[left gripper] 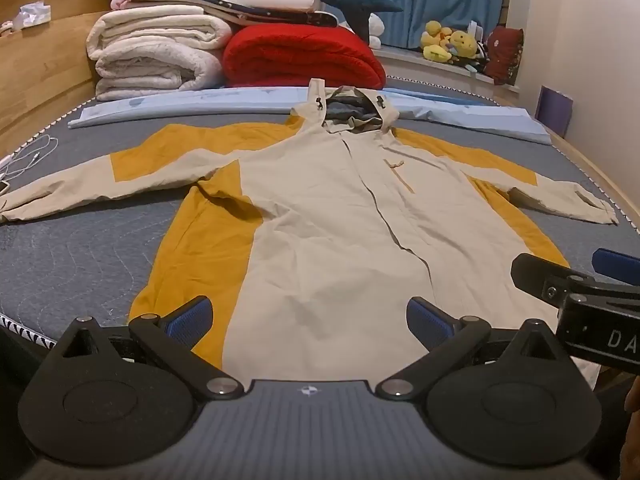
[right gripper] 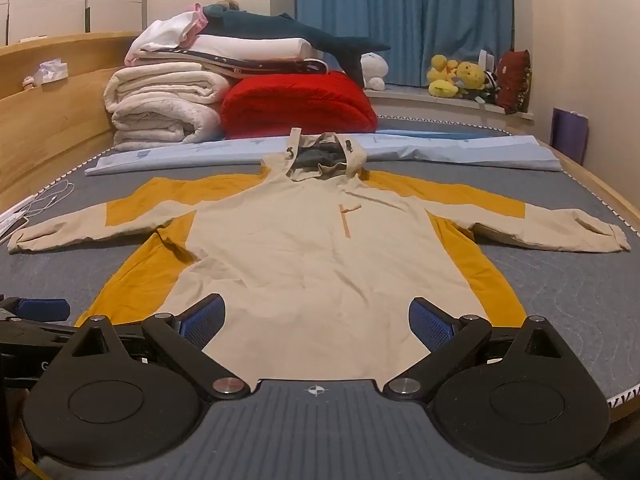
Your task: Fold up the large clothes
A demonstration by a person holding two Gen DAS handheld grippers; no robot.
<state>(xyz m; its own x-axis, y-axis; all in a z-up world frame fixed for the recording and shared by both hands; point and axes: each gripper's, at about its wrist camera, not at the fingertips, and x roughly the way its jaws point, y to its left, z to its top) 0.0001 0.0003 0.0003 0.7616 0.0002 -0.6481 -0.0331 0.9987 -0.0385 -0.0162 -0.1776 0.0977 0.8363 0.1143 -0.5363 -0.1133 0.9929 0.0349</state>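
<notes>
A beige and mustard hooded jacket lies flat, front up, on the grey mattress, sleeves spread to both sides and hood at the far end. It also shows in the right wrist view. My left gripper is open and empty, just above the jacket's hem, left of its zip. My right gripper is open and empty over the hem's right half. The right gripper also shows at the right edge of the left wrist view. One blue pad of the left gripper shows at the left of the right wrist view.
Folded white blankets and a red blanket are stacked at the bed's far end, with a light blue sheet in front. A wooden headboard runs along the left. White cables lie at the left edge.
</notes>
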